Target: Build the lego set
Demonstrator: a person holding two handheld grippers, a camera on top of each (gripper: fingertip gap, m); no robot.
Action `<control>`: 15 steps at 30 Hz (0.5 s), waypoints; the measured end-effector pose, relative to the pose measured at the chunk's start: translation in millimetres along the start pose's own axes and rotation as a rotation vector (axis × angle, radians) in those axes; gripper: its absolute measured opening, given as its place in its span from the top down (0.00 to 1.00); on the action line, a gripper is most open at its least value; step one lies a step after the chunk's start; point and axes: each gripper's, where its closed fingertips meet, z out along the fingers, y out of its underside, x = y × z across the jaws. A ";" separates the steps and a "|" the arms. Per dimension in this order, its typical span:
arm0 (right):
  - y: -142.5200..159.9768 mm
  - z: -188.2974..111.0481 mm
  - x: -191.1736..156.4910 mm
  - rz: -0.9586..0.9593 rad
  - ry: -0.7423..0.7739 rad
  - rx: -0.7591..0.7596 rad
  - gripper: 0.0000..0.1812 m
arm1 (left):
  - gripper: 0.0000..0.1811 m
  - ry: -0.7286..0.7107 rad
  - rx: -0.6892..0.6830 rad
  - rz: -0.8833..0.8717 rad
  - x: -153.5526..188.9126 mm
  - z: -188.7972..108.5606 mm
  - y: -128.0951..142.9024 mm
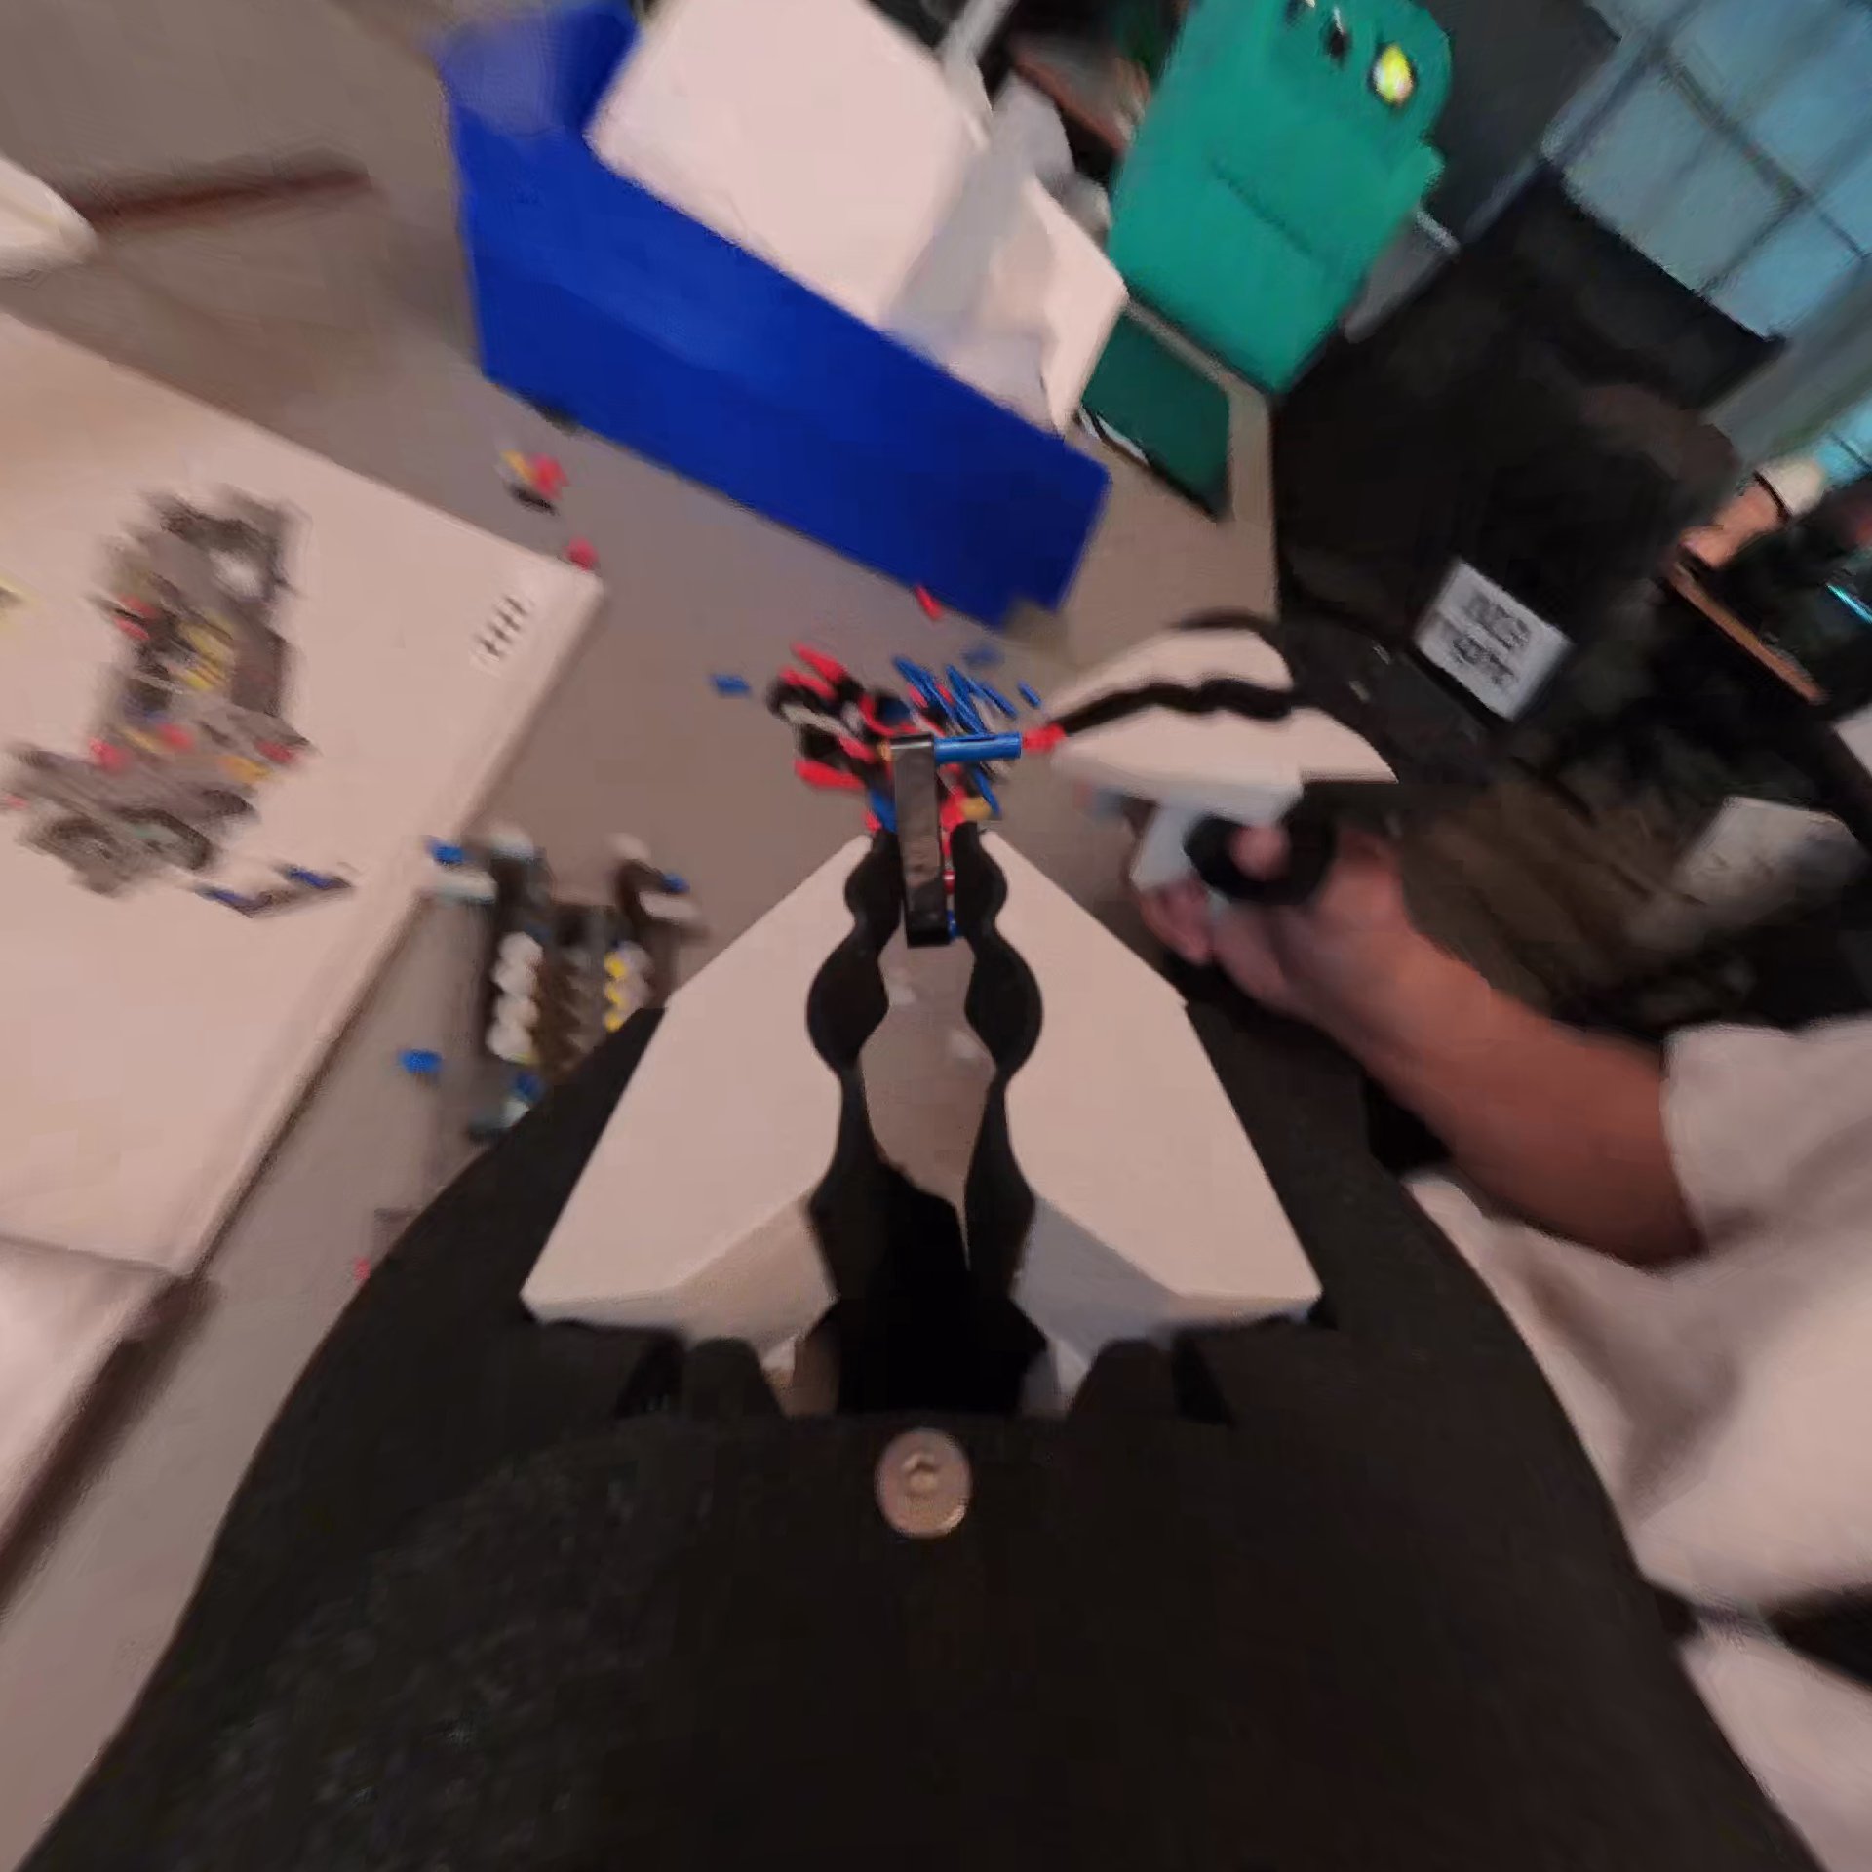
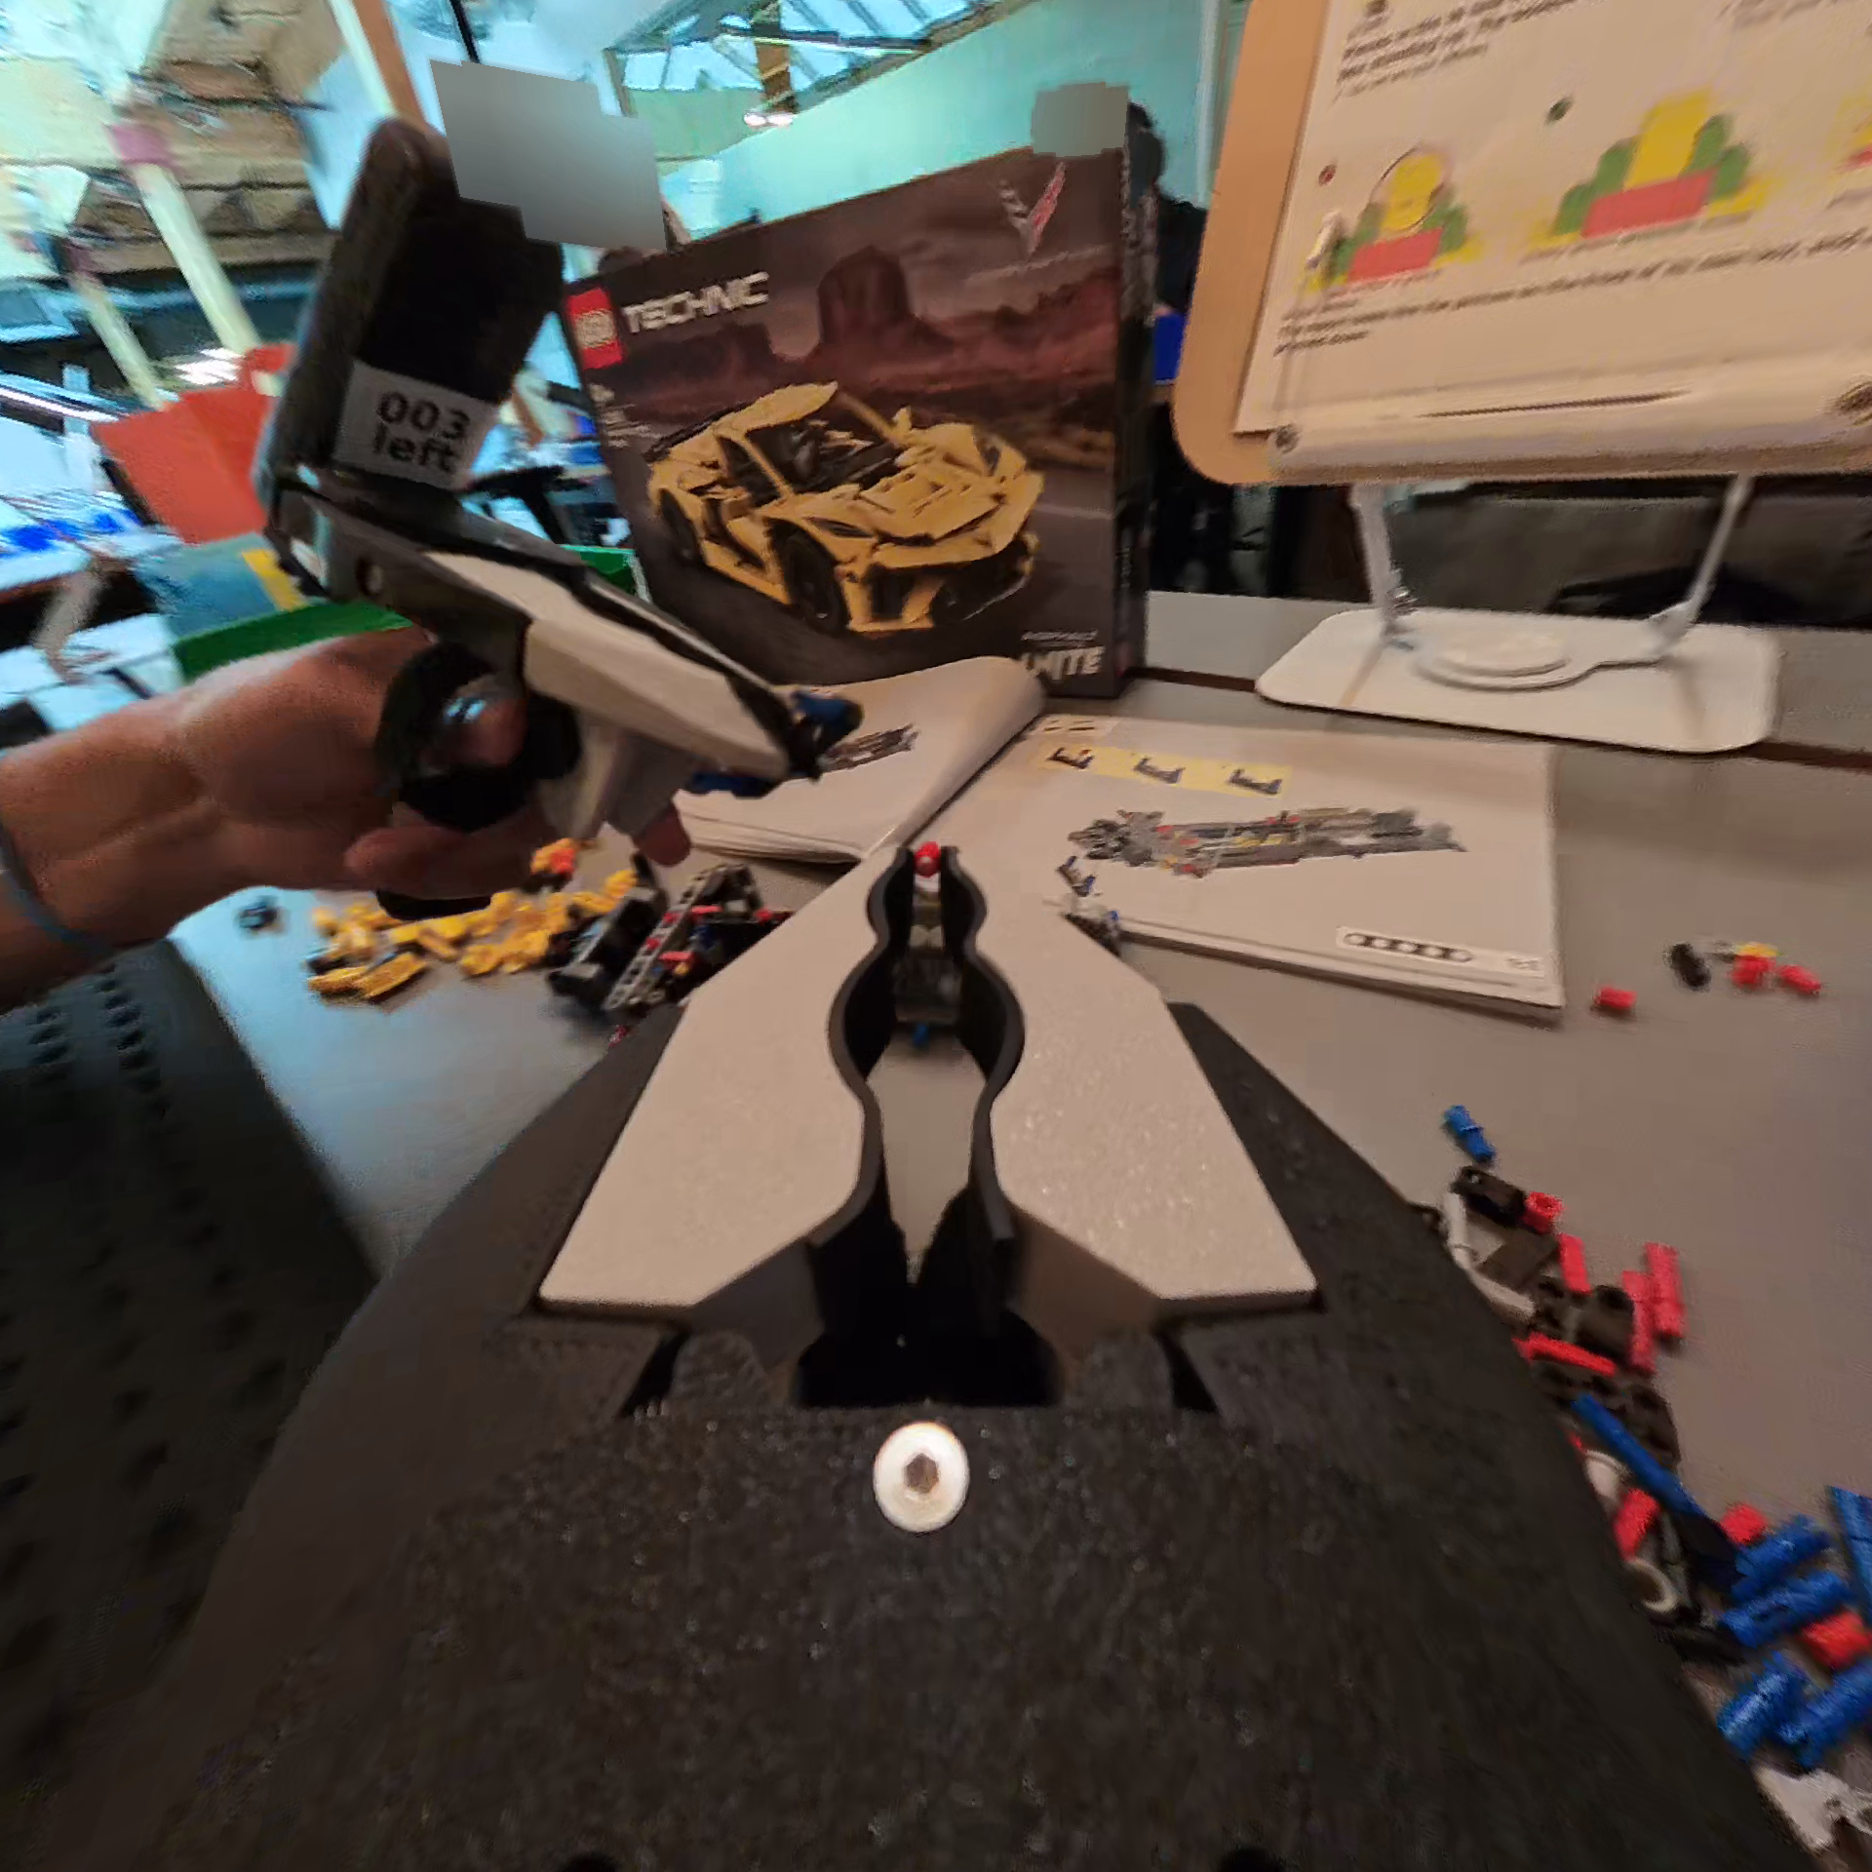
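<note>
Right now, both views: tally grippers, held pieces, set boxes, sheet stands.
Grippers: 2, left gripper, right gripper
Held pieces: 2, black beam, red-tipped piece
Set box: 1
Sheet stand: 1
Total: 6

The right gripper point(image 2: 927, 871) at centre frame has a grainy matt black plastic body, pale foam-like finger faces and a bright metal screw point(image 2: 920, 1474). Upper centre, the box point(image 2: 861, 425) looks like glossy printed cardboard. The open booklet point(image 2: 1307, 861) at right is matt paper on a smooth grey table point(image 2: 1671, 1094).
</note>
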 end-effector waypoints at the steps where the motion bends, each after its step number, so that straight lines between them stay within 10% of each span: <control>1: -1.1 4.8 0.9 -0.013 0.047 -0.001 0.98 | 0.95 -0.051 0.064 0.026 -8.9 2.3 -10.9; 15: -18.8 38.3 -5.4 0.202 0.133 0.144 0.98 | 0.95 -0.319 0.279 0.234 -18.6 17.7 -17.5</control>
